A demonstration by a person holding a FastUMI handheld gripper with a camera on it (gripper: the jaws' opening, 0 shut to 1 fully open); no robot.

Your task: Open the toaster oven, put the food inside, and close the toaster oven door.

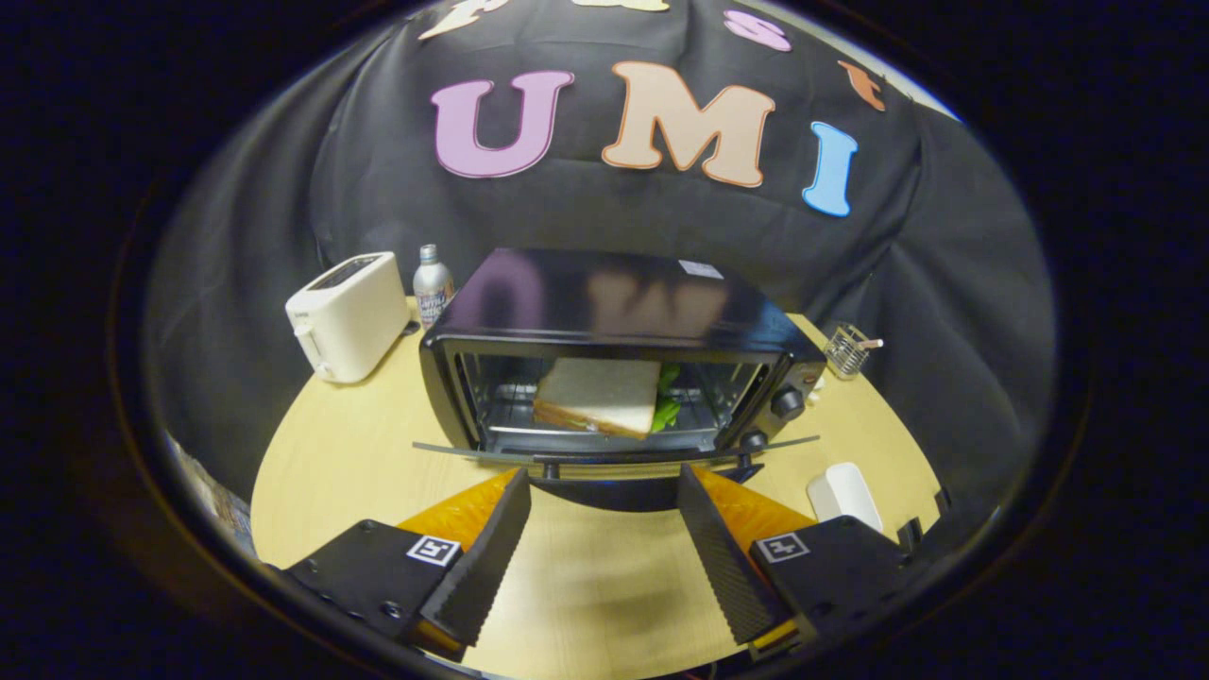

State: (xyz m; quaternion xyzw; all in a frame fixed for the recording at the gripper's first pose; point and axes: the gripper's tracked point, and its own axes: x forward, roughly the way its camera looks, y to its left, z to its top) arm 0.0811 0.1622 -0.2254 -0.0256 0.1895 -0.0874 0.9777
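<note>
With my gripper [604,477] spread and holding nothing, the lowered door [614,456] lies crosswise just ahead of the fingertips, the sandwich [597,395] already inside the toaster oven [604,312] beyond.

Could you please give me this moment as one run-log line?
gripper: open, holding nothing | toaster oven door: down, just ahead of fingers | sandwich: on rack inside | left: close door

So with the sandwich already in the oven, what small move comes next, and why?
Probably lift the door shut: the sandwich lies on the rack inside the toaster oven, the door hangs down flat, and the open gripper sits at its handle, holding nothing.
</note>
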